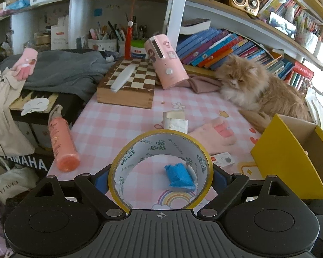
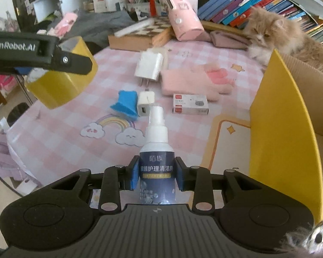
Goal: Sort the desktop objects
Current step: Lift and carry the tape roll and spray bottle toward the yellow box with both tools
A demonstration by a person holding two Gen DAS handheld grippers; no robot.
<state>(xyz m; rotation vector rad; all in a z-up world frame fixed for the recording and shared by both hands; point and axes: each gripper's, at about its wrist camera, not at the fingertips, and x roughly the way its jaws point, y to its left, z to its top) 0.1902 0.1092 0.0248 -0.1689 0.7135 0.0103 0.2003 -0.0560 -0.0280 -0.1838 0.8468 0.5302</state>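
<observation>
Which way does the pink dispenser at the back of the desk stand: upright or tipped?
Tipped. The pink dispenser leans over, its base on the desk and its side resting against the chessboard box, in both views.

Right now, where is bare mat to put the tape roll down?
Bare mat lies around the rainbow print, between the blue cloth and the near table edge. It is crowded from the small white charger and pink glove to the yellow box.

Across the top of our view runs a white shelf (image 1: 236,15) crammed with books (image 1: 217,45); a white post (image 1: 178,4) rises at upper centre, and daylight enters from the right edge.
</observation>
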